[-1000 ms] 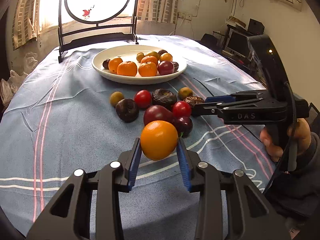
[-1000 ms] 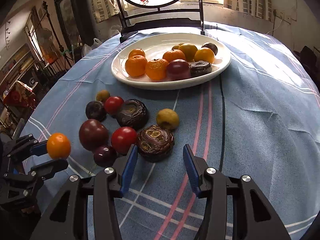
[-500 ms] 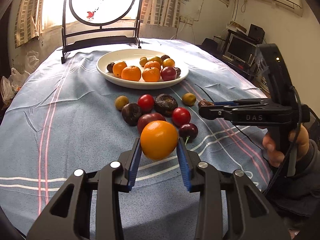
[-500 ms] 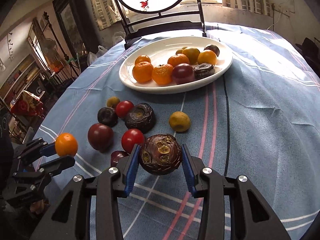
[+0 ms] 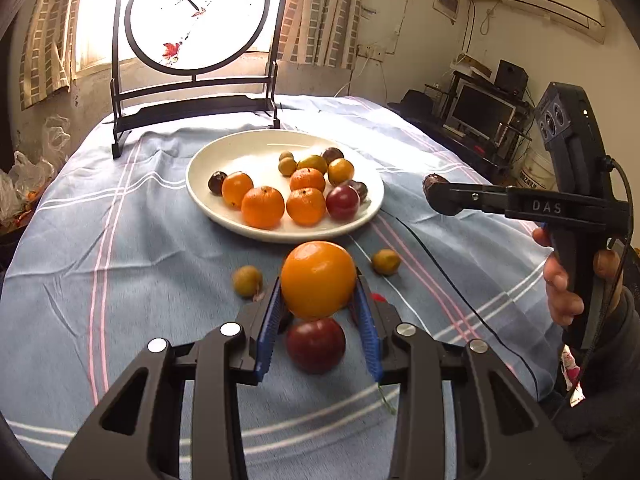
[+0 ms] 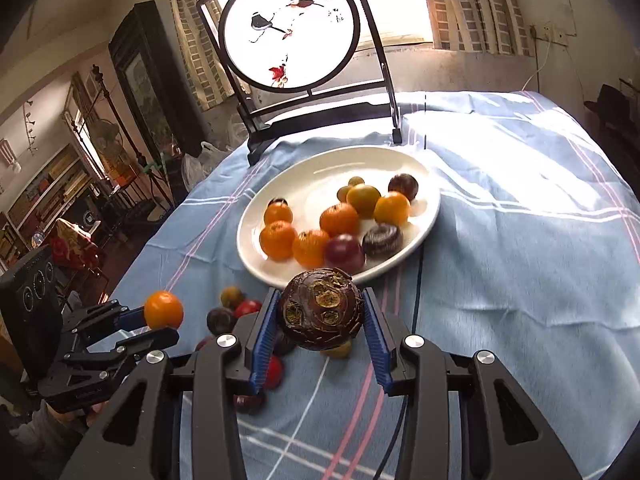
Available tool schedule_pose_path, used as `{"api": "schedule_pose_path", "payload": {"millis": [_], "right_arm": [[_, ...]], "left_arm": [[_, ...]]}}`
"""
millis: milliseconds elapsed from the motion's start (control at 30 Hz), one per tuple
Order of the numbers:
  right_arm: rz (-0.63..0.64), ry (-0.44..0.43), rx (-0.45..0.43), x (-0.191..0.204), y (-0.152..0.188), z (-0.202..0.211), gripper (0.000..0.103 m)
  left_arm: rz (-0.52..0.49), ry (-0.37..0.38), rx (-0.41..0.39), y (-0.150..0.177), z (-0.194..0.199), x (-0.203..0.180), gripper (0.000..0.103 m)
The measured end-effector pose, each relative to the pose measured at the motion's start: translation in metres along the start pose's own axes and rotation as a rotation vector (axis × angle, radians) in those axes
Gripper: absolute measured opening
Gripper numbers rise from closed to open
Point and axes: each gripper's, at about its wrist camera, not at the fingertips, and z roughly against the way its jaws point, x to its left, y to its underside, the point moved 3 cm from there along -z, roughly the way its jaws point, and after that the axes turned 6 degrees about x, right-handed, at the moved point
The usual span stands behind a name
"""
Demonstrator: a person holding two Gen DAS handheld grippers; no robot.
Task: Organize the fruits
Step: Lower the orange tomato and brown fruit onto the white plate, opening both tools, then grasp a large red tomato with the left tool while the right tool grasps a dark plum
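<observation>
My left gripper (image 5: pixel 318 312) is shut on an orange fruit (image 5: pixel 318 278) and holds it above the cloth, just short of the white plate (image 5: pixel 208 196). My right gripper (image 6: pixel 320 332) is shut on a dark wrinkled passion fruit (image 6: pixel 320 314), lifted near the plate's front rim (image 6: pixel 256 264). The plate holds several oranges, plums and small yellow fruits. The right gripper shows in the left wrist view (image 5: pixel 440 196) to the right of the plate. The left gripper shows in the right wrist view (image 6: pixel 160 320) at the lower left with the orange fruit (image 6: pixel 163 309).
Loose fruits lie on the blue striped tablecloth (image 5: pixel 100 260): a dark red plum (image 5: pixel 316 344), two small yellow fruits (image 5: pixel 247 280) (image 5: pixel 386 262), tomatoes and plums (image 6: pixel 236 312). A black-framed round screen (image 5: pixel 196 16) stands behind the plate. A black cable (image 5: pixel 440 276) crosses the cloth.
Both grippers have risen and moved toward the plate with their fruits. One second ago the right gripper was open; it then closed on the passion fruit and lifted it.
</observation>
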Motion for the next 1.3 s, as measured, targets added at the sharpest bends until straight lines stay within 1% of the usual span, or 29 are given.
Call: {"api": "schedule_pose_path", "payload": {"millis": [100,233,333,400,433,467,500,533,567,600,667,767,833,933,1033,1100,1133,1200,1267,1300], "right_arm": [[-0.023,-0.016,0.009,-0.002,-0.035,-0.021,0.041],[-0.031,0.0,0.012,0.001,-0.073,-0.057,0.041],[-0.043,0.025,0.017,0.0,-0.093,-0.082,0.043],[-0.046,0.029,0.032,-0.001,-0.1,-0.095,0.044],[-0.046,0.034,0.025,-0.002,-0.102,-0.097,0.051],[-0.046,0.043,0.012,-0.001,-0.101,-0.095,0.056],[-0.047,0.039,0.004,-0.001,-0.099,-0.092,0.056],[-0.049,0.024,0.0,0.0,-0.096,-0.088,0.056],[-0.051,0.018,-0.002,0.0,-0.091,-0.083,0.057],[-0.051,0.018,-0.004,0.001,-0.084,-0.078,0.057],[-0.045,0.014,-0.002,0.001,-0.067,-0.067,0.057],[-0.037,0.007,-0.002,0.0,-0.036,-0.049,0.058],[-0.043,-0.002,-0.004,-0.004,-0.014,-0.039,0.062],[-0.063,-0.004,-0.006,-0.011,0.015,-0.027,0.064],[-0.083,-0.011,-0.014,-0.018,0.036,-0.021,0.064],[-0.097,-0.001,-0.008,-0.023,0.047,-0.022,0.065],[-0.108,-0.009,-0.001,-0.026,0.05,-0.023,0.065],[-0.101,-0.029,-0.02,-0.025,0.051,-0.018,0.065],[-0.089,-0.028,-0.024,-0.023,0.052,-0.019,0.065],[-0.091,-0.027,-0.017,-0.023,0.053,-0.02,0.065]], "left_arm": [[0.009,0.011,-0.002,-0.035,-0.016,0.008,0.035],[0.027,0.025,0.04,-0.078,-0.057,0.017,0.035],[0.082,0.03,0.096,-0.096,-0.093,0.032,0.035],[0.093,0.001,0.113,-0.101,-0.107,0.038,0.035],[0.099,-0.011,0.113,-0.101,-0.11,0.042,0.036],[0.11,-0.014,0.108,-0.101,-0.108,0.045,0.04],[0.123,-0.007,0.097,-0.1,-0.104,0.047,0.051],[0.129,-0.009,0.076,-0.099,-0.097,0.049,0.057],[0.126,-0.023,0.053,-0.097,-0.088,0.049,0.066],[0.116,-0.038,0.035,-0.094,-0.08,0.048,0.069],[0.085,-0.049,0.021,-0.083,-0.064,0.042,0.069],[0.014,-0.067,0.034,-0.057,-0.046,0.027,0.069],[-0.029,-0.066,0.055,-0.033,-0.038,0.016,0.07],[-0.058,-0.058,0.102,0.001,-0.033,0.005,0.07],[-0.085,-0.07,0.138,0.025,-0.033,-0.002,0.07],[-0.092,-0.079,0.15,0.035,-0.035,-0.007,0.07],[-0.089,-0.088,0.159,0.037,-0.037,-0.007,0.07],[-0.082,-0.127,0.164,0.039,-0.041,-0.007,0.07],[-0.056,-0.121,0.167,0.035,-0.043,-0.004,0.07],[-0.041,-0.114,0.182,0.034,-0.047,-0.001,0.064]]}}
